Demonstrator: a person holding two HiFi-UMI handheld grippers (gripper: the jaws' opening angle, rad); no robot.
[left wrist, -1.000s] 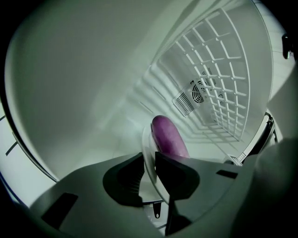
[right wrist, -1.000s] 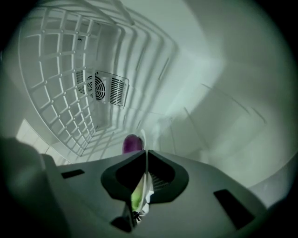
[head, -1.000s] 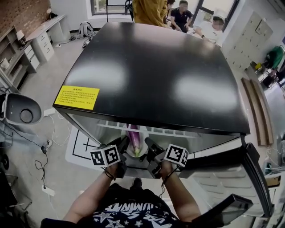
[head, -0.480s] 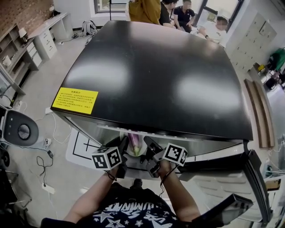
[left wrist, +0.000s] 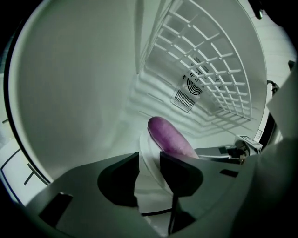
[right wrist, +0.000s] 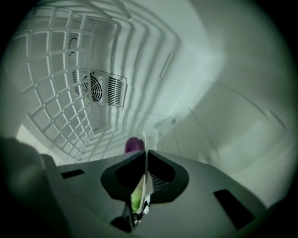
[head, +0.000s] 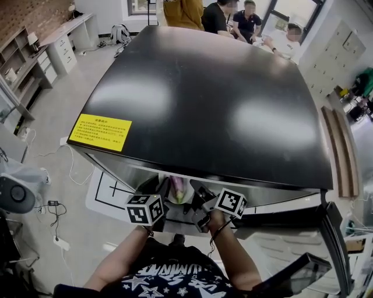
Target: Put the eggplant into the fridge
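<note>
A purple eggplant (left wrist: 172,139) lies on a white plate (left wrist: 145,179) inside the open fridge (head: 204,99). My left gripper (left wrist: 149,157) is open: its jaws have just been opening and stand apart around the plate's near rim, with a gap showing. My right gripper (right wrist: 146,153) is shut on the plate's (right wrist: 141,186) opposite rim, and the eggplant's tip (right wrist: 133,144) shows just past its jaws. In the head view both grippers, left (head: 161,192) and right (head: 195,191), reach under the fridge's black top, with the eggplant (head: 176,187) between them.
A white wire shelf (left wrist: 209,69) hangs above the plate, and a fan vent (right wrist: 100,88) sits on the back wall. The fridge door (head: 303,233) stands open at the right. A yellow label (head: 100,132) is on the lid. People (head: 233,17) stand behind the fridge.
The left gripper's marker cube has rolled and shifted slightly right. The right gripper, the plate and the eggplant have kept their place in the fridge opening.
</note>
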